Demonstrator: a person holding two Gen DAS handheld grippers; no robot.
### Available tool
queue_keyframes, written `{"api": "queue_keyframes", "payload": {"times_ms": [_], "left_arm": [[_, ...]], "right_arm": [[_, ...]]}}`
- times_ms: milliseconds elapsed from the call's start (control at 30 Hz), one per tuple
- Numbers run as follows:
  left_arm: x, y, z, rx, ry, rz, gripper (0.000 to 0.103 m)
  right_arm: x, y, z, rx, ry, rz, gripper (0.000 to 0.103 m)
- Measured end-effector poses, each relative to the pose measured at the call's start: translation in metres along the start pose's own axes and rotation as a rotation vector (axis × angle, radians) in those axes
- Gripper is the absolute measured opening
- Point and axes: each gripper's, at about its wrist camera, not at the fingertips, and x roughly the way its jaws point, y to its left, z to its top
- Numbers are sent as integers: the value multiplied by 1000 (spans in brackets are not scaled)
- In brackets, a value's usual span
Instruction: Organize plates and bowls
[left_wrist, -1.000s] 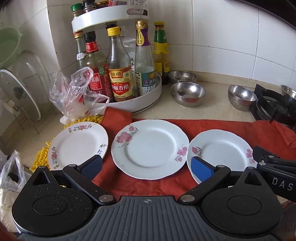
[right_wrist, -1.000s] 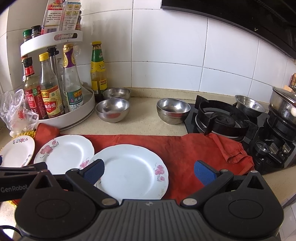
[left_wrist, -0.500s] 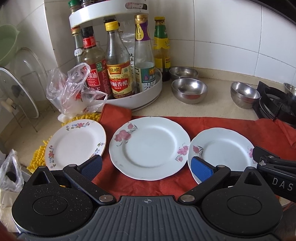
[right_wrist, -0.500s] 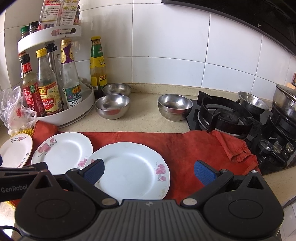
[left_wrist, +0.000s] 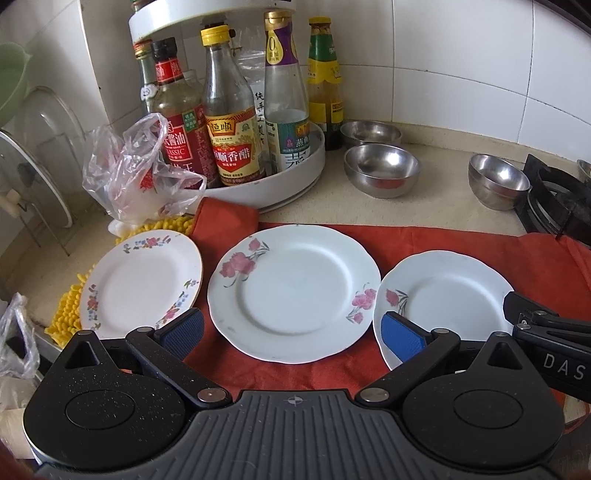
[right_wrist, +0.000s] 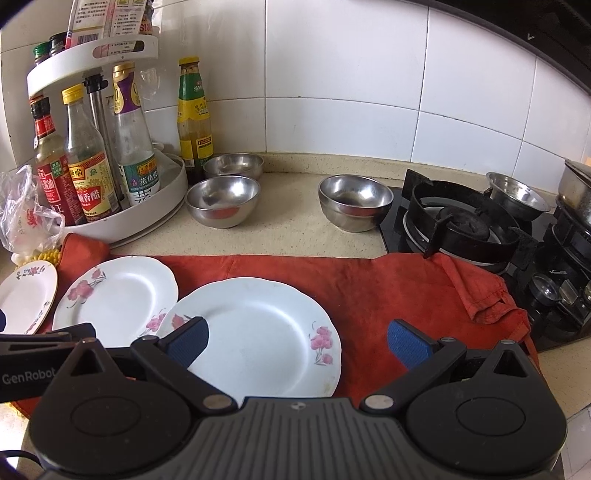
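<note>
The left tongs (left_wrist: 291, 330) stood wide apart and held nothing, their blue pads (left_wrist: 183, 332) hovering low over the near edge of the red cloth (left_wrist: 443, 240). Between the pads lay the middle plate (left_wrist: 293, 291), the largest of three, white with pink flowers on its rim. The small plate (left_wrist: 142, 280) on the left, with a gold edge and small flower sprigs, rested mostly on a yellow mat (left_wrist: 70, 310), close beside the middle plate but not clearly touching it. The right plate (left_wrist: 447, 295) lay on the cloth, its rim very near the middle plate's.

The right tongs (right_wrist: 297, 341) were likewise spread wide and empty, poised over the near side of the right plate (right_wrist: 258, 332), with one pad (right_wrist: 186, 339) above its left rim and the other over bare cloth. From this view the right plate seemed to overlap the rim of the middle plate (right_wrist: 118, 291), though contact was hard to judge.

Farther back on the tabletop (right_wrist: 288, 229) sat three steel bowls: a front bowl (right_wrist: 223, 199) with a back bowl (right_wrist: 233, 165) just behind it, and a lone bowl (right_wrist: 354, 201) beside the gas stove (right_wrist: 465, 225). A fourth bowl (right_wrist: 517, 195) sat on the stove. A white turntable rack (left_wrist: 258, 177) of sauce bottles stood at the left, with a crumpled plastic bag (left_wrist: 136, 173) against it.
</note>
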Motion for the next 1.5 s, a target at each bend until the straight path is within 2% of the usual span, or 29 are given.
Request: {"api": "queue_keyframes", "payload": {"times_ms": [233,433,667,767,933,1033,1167,1367,1500], "left_arm": [[11,-1,-5,-32,40,-25,103],[12,-10,-17,-21,54,-58,103],[26,-35,-25,-9,116,-92,103],[33,-47,-29,-1,135,-103,102],[45,-56,-27,-75,148,-143,102],[53,-59,-28,-130,163,-156,103],[62,-65,-30,-147,195,-153,102],[71,-68,-29,-177,193,-188,102],[77,-70,-23,-147,191,-212,103]], "right_arm": [[20,-6,5,-49,29,38,103],[43,-24,7,-112,45,72,103],[71,-44,9,-205,72,173,102],[85,-52,12,-230,107,255,99],[104,-62,15,-258,146,346,97],[114,-65,15,-270,175,399,92],[128,-68,12,-258,238,478,85],[131,-70,17,-256,233,519,69],[132,-77,21,-225,250,577,58]]}}
